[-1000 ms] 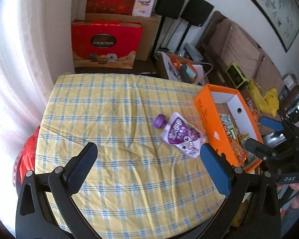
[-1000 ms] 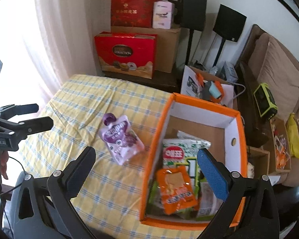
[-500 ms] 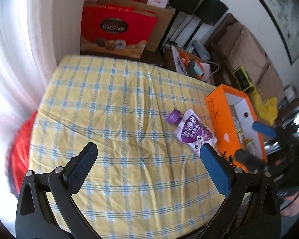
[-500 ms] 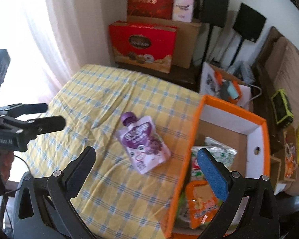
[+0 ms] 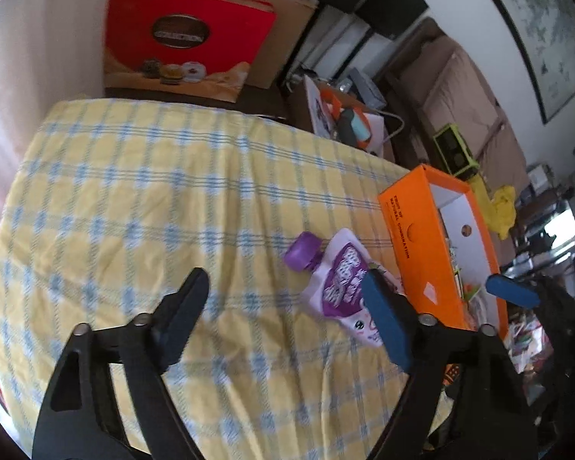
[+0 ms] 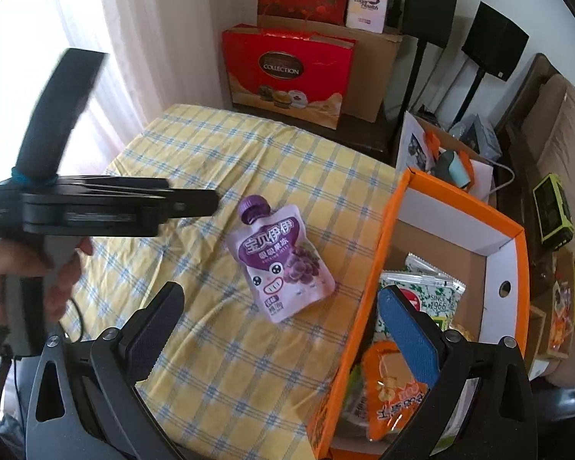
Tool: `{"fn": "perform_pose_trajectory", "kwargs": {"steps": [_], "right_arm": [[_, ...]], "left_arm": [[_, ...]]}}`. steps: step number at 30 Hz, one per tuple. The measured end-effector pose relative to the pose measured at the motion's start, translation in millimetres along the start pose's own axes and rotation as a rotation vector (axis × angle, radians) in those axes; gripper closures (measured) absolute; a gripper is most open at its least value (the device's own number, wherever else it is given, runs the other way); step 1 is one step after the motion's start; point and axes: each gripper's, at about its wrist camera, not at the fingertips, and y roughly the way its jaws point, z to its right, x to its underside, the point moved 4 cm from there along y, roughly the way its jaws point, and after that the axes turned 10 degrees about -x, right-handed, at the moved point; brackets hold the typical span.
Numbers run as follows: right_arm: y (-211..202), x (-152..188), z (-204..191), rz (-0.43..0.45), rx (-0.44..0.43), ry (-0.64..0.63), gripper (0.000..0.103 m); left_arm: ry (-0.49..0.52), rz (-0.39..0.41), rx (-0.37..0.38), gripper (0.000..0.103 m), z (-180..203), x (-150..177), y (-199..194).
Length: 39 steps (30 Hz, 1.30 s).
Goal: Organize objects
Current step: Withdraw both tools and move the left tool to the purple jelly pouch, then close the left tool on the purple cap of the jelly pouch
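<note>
A purple and white spout pouch [image 6: 283,264] lies flat on the yellow checked tablecloth [image 6: 226,368], just left of an orange cardboard box [image 6: 372,272] that holds several snack packets [image 6: 421,295]. The pouch also shows in the left wrist view [image 5: 337,280], beside the box [image 5: 414,241]. My left gripper [image 5: 283,303] is open and empty, low over the cloth, its right finger over the pouch's edge. My right gripper [image 6: 280,322] is open and empty, above the pouch and the box's left wall. The left gripper's body [image 6: 96,211] shows left of the pouch.
A red gift box [image 6: 287,73] and brown cartons [image 6: 368,61] stand beyond the table's far edge. Two black speakers on stands [image 6: 490,46] and a bag with items [image 6: 444,161] lie behind the orange box. A curtain [image 6: 142,38] hangs at the left.
My left gripper has moved forward and right, so the pouch now sits by its right finger. My right gripper has shifted left, bringing the pouch between its fingers in view.
</note>
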Motion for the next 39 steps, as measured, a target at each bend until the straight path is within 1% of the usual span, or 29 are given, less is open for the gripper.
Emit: {"fn": "perform_pose_trajectory", "kwargs": {"steps": [1,3,5,7,9,10,12,14,15,18,22,23,24,27,29,31,34,37,39], "right_arm": [[-1.0,0.6,0.7,0.003,-0.002,0.001,0.001],[-2.9,1.4,1.7,0.008,-0.006,0.004,0.001],[-3.4,2.1,2.0,0.008,-0.012,0.004,0.001],[-3.6,2.5,2.6,0.007,-0.02,0.01,0.001],[-3.2,3.4,3.3,0.006,-0.026,0.016,0.001],[-3.1,3.7,3.8,0.007,-0.028,0.017,0.001],[-2.9,4.4,3.7,0.009,-0.032,0.02,0.001],[-2.6,4.4,4.2,0.007,-0.032,0.02,0.001],[-2.5,4.8,4.6,0.007,-0.032,0.019,0.001],[-2.3,5.7,5.7,0.005,-0.034,0.022,0.001],[-0.9,6.3,4.5,0.005,-0.043,0.027,0.001],[-0.7,6.6,4.1,0.006,-0.051,0.033,0.001],[-1.0,6.4,3.2,0.01,-0.067,0.046,0.001],[-2.0,3.8,0.2,0.02,-0.123,0.081,0.001],[-0.6,0.7,-3.8,0.019,-0.13,0.087,0.001],[0.8,-2.3,-7.5,0.02,-0.137,0.098,0.001],[3.7,-6.8,-9.5,0.03,-0.185,0.151,0.005],[11.4,-13.2,-10.7,0.037,-0.224,0.206,0.017],[20.9,-16.3,-12.0,0.026,-0.246,0.241,0.028]], "left_arm": [[0.015,0.002,-0.004,0.035,6.1,-1.9,5.0],[0.037,0.007,-0.009,0.038,14.7,-4.6,11.6],[0.058,0.002,-0.011,0.043,22.1,-6.3,19.1],[0.079,0.001,-0.028,0.053,26.6,-6.7,25.7],[0.104,-0.001,-0.06,0.057,30.9,-6.3,34.3],[0.108,-0.003,-0.066,0.059,31.5,-6.2,37.9],[0.107,0.0,-0.068,0.06,32.6,-6.1,41.6],[0.123,0.012,-0.073,0.07,35.4,-5.9,44.5],[0.143,0.02,-0.092,0.076,37.0,-5.5,46.0],[0.167,0.035,-0.096,0.077,39.8,-4.2,45.8],[0.143,0.03,-0.08,0.079,32.8,-2.4,41.4],[0.133,0.031,-0.083,0.082,29.4,-1.2,38.4],[0.123,0.039,-0.089,0.086,24.9,-0.4,33.7],[0.126,0.04,-0.118,0.087,10.8,4.8,23.4],[0.131,0.043,-0.145,0.087,0.8,9.5,18.5],[0.114,0.041,-0.149,0.087,-9.1,12.7,13.8],[0.092,0.047,-0.147,0.087,-25.9,20.9,1.0],[0.077,0.05,-0.151,0.088,-37.5,26.4,-8.2],[0.064,0.049,-0.148,0.088,-44.5,30.7,-13.5]]}}
